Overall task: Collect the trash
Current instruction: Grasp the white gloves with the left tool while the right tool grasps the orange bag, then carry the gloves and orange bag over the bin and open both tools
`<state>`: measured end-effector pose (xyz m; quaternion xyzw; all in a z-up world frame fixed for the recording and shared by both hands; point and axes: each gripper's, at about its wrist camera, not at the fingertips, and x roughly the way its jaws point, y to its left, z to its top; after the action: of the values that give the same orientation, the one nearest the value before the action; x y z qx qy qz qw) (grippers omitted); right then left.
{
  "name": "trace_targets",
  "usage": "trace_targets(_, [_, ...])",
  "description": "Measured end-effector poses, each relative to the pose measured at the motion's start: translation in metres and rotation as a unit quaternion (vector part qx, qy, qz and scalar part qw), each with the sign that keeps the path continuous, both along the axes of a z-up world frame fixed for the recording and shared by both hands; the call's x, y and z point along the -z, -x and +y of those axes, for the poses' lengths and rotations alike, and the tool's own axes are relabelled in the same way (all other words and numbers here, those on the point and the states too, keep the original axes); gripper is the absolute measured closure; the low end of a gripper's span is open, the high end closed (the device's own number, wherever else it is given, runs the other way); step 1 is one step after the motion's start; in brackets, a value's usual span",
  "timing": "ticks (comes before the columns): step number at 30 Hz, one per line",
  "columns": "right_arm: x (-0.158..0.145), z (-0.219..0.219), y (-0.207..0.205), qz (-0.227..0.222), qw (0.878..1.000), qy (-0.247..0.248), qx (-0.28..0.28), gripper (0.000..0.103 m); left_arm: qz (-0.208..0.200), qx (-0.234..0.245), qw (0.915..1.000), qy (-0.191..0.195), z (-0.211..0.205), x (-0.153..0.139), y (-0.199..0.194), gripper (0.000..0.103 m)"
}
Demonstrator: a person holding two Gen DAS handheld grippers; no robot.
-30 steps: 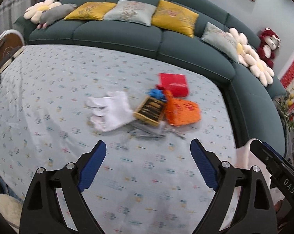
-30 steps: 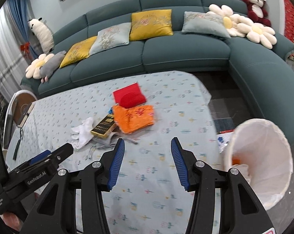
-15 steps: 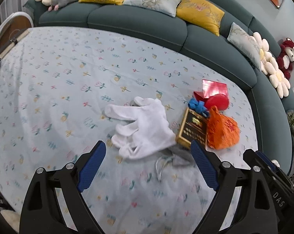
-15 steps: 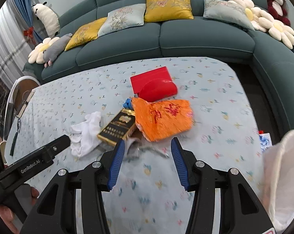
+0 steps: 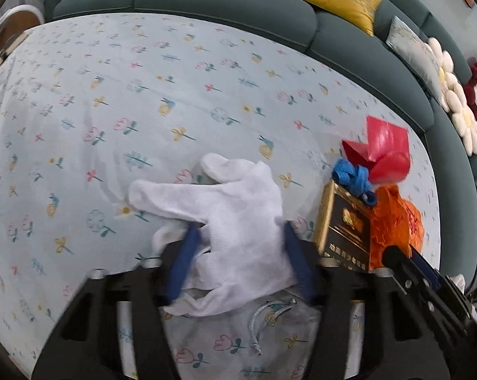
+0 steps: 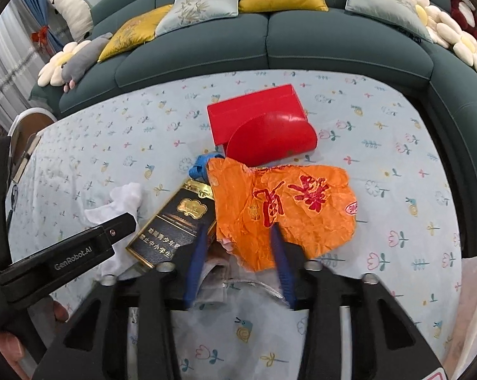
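The left gripper (image 5: 241, 253) is down on the table with its blue fingers (image 5: 184, 262) spread either side of the white glove (image 5: 238, 221), straddling it but not clamped yet as far as I can see. The right gripper (image 6: 238, 253) is spread too, with one finger under the lower edge of the orange bag (image 6: 282, 209) and the other beside the black and gold box (image 6: 175, 224).

That box has gold Chinese lettering along its bottom edge, too small for me to read properly. The orange bag has big red Chinese characters and a small red oval logo. The left gripper's body shows in the right view with "GenRobot.AI" printed on it.

Further out: a blue scrap (image 5: 352, 177), a red box (image 6: 254, 120) with a curled red sheet (image 6: 270, 139) on it, and a silver cord (image 5: 266, 319), all on the floral tablecloth (image 5: 143, 95). Teal sofa (image 6: 270, 41) behind.

A second ago both grippers hung well above the pile; now they've dropped right onto it.
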<state>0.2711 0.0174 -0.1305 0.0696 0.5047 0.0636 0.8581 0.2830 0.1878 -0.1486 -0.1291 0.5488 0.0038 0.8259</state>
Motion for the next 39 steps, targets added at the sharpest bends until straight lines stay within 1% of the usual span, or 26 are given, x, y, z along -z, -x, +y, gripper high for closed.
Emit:
trace_targets(1, [0.000, 0.000, 0.000, 0.001, 1.000, -0.001, -0.001, 0.094, -0.003, 0.003, 1.0000, -0.005, -0.002, -0.001, 0.001, 0.075])
trace_targets(2, [0.000, 0.000, 0.002, 0.001, 1.000, -0.003, -0.002, 0.096, -0.006, 0.006, 0.9999, -0.008, -0.003, -0.002, 0.002, 0.081])
trace_targets(4, [-0.006, -0.001, 0.007, -0.008, 1.000, -0.002, -0.003, 0.097, -0.014, 0.010, 0.9998, -0.005, -0.004, -0.009, 0.006, 0.087])
trace_targets(7, [-0.018, -0.006, 0.014, -0.021, 1.000, -0.004, -0.001, 0.097, -0.030, 0.007, 0.9995, -0.004, -0.003, -0.025, 0.014, 0.088])
trace_targets(11, [-0.043, -0.017, 0.028, -0.044, 0.999, -0.015, 0.009, 0.097, -0.049, 0.003, 0.9988, 0.003, -0.007, -0.049, 0.026, 0.088])
trace_targets(16, [-0.074, -0.037, 0.054, -0.072, 0.997, -0.019, 0.026, 0.097, -0.079, 0.017, 0.9967, 0.013, -0.031, -0.088, 0.046, 0.088])
trace_targets(17, [-0.079, -0.042, 0.058, -0.076, 0.996, -0.020, 0.030, 0.097, -0.082, 0.020, 0.9963, 0.013, -0.035, -0.092, 0.048, 0.088])
trace_targets(23, [-0.110, -0.083, 0.098, -0.105, 0.992, -0.022, 0.064, 0.097, -0.110, 0.070, 0.9914, 0.017, -0.089, -0.125, 0.076, 0.088])
trace_targets(28, [-0.129, -0.122, 0.131, -0.126, 0.987, -0.021, 0.095, 0.097, -0.125, 0.112, 0.9855, 0.022, -0.134, -0.143, 0.101, 0.088])
trace_targets(32, [-0.135, -0.153, 0.156, -0.136, 0.983, -0.018, 0.121, 0.097, -0.138, 0.152, 0.9784, 0.021, -0.173, -0.154, 0.125, 0.088])
trace_targets(39, [-0.137, -0.209, 0.200, -0.145, 0.974, -0.018, 0.172, 0.097, -0.143, 0.208, 0.9674, 0.021, -0.233, -0.160, 0.158, 0.088])
